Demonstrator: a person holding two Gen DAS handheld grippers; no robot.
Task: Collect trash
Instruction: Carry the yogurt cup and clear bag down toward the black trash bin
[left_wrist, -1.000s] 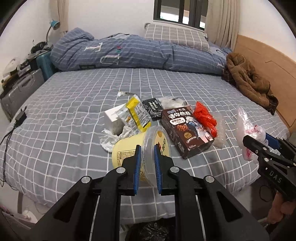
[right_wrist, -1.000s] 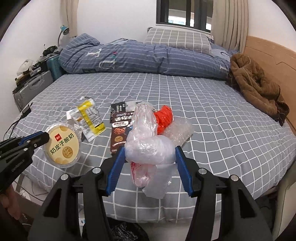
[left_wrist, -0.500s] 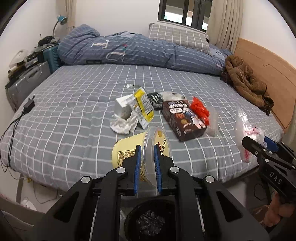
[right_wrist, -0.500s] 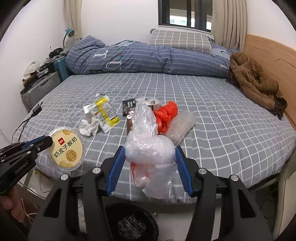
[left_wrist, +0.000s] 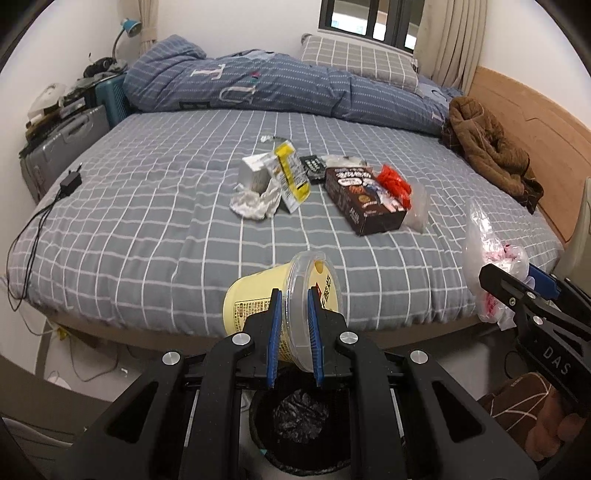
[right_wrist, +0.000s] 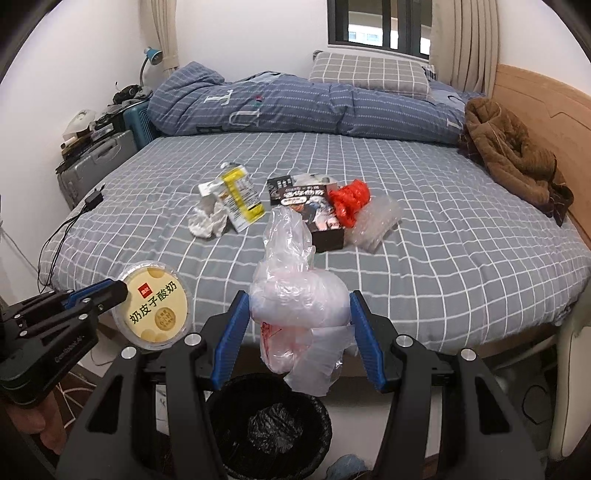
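Left tongs (left_wrist: 293, 328) clamped on yellow yogurt tub (left_wrist: 258, 310), right tongs (right_wrist: 301, 332) gripping crumpled plastic bag (right_wrist: 299, 295), black bin (right_wrist: 269, 424) below, littered bed (right_wrist: 424, 240) beyond

The left gripper (left_wrist: 293, 328), bottom centre of its own view, is clamped on a yellow yogurt tub (left_wrist: 258, 314). The right gripper (right_wrist: 299, 332), lower centre, squeezes a bunched plastic bag (right_wrist: 295, 291).
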